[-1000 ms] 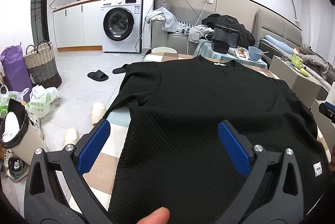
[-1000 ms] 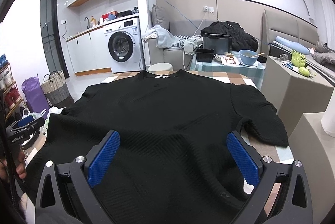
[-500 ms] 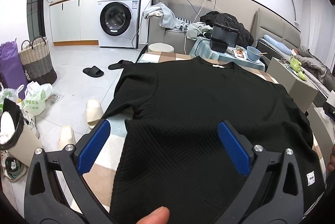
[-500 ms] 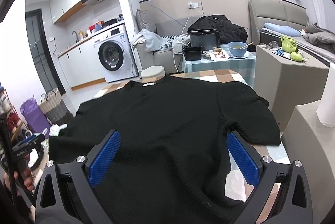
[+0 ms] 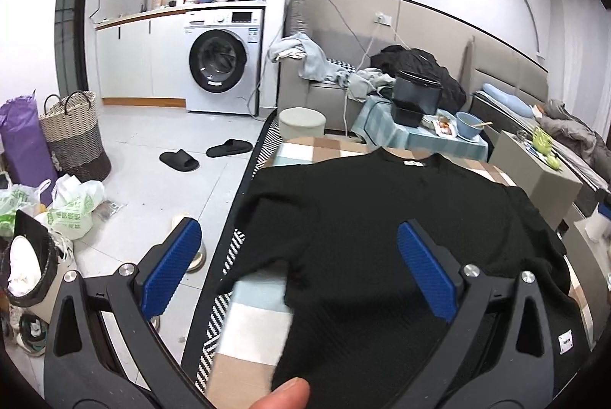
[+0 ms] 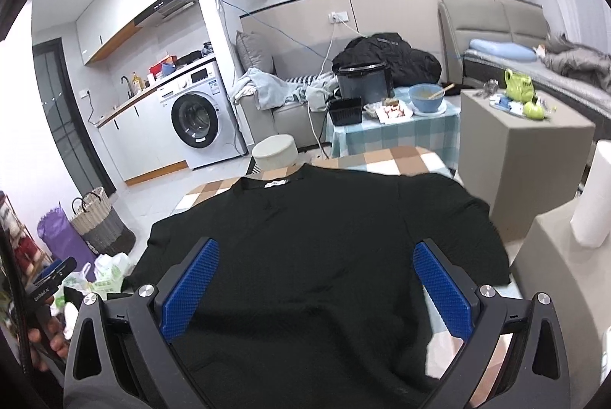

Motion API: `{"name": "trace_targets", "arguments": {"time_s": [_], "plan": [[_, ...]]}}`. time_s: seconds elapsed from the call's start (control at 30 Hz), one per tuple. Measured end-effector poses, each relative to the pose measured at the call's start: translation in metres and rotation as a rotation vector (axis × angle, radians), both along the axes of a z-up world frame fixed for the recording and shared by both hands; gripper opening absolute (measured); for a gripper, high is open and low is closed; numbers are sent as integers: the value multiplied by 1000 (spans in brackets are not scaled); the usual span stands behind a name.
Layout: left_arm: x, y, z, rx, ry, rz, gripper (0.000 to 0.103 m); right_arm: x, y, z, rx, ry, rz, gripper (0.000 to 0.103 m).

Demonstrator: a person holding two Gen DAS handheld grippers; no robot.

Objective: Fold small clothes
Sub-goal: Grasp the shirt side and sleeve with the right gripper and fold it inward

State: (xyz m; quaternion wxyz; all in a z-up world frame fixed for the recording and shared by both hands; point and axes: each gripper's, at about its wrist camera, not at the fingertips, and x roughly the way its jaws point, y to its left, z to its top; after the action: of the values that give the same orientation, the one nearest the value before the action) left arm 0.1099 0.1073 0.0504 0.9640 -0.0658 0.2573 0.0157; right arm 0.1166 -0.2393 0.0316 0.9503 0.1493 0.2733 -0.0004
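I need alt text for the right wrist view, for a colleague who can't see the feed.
A black shirt lies spread flat, collar away from the camera, on a checked tablecloth, with the open right gripper above its lower half, holding nothing. Behind are a washing machine, a sofa piled with clothes, and a side table with a blue bowl.

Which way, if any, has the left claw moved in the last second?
Yes, the left claw went left and back: the table edge, formerly by its outer finger, now lies mid-gap, and the black shirt sits farther off.
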Motion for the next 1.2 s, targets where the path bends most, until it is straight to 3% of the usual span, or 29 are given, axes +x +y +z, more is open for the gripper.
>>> {"name": "trace_targets", "arguments": {"time_s": [0.2, 0.37, 0.43, 0.53, 0.9, 1.2], "plan": [[-3, 6, -14, -4, 45, 2, 102, 8, -18, -29, 54, 68, -26, 103], [3, -10, -35, -3, 71, 5, 102, 13, -63, -59, 129, 146, -142, 103], [5, -14, -41, -11, 69, 9, 102, 13, -81, -68, 154, 163, -172, 95], [11, -21, -53, -19, 87, 12, 102, 15, -106, -83, 202, 196, -218, 95], [36, -59, -74, 16, 134, -15, 102, 23, -198, -142, 575, 275, -303, 85], [43, -78, -74, 72, 126, -47, 102, 39, -205, -153, 541, 322, -333, 82]]}}
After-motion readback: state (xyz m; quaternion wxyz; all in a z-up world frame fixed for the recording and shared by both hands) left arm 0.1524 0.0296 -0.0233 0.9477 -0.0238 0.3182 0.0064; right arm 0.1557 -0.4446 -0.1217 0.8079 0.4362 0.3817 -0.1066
